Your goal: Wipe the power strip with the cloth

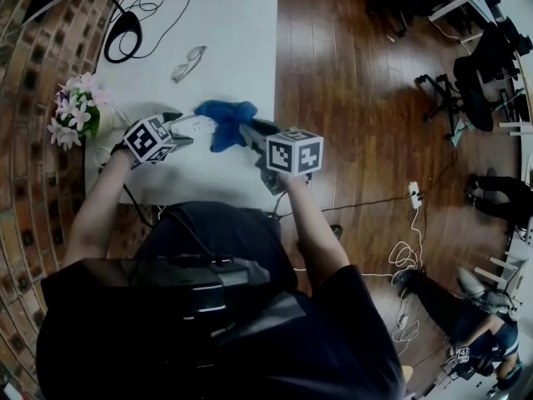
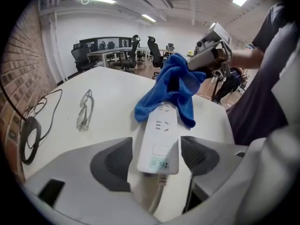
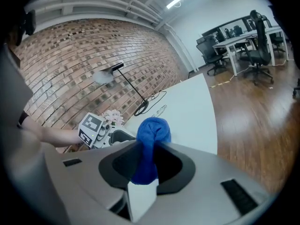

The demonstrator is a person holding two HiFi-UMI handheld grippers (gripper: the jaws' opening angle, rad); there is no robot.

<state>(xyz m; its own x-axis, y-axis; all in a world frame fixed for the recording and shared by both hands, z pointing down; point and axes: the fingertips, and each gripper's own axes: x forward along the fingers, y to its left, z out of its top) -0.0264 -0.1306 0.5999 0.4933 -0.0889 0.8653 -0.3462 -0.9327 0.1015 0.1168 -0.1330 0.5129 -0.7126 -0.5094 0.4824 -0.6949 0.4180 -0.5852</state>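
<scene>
Gripping cloth [image 3: 149, 149]: right gripper [image 3: 143, 168] jaws; left gripper [image 2: 157, 157] jaws apart, straddling power strip [image 2: 160, 132].

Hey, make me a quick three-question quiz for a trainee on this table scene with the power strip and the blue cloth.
1. True or false: the right gripper is clamped on the blue cloth.
2. The power strip lies between the jaws of the left gripper. Are the pads A) pressing on it, or B) standing apart from it?
3. Fill in: on the white table, apart from the cloth, lies a pair of ______.
Key: 1 true. 2 B. 3 glasses.
</scene>
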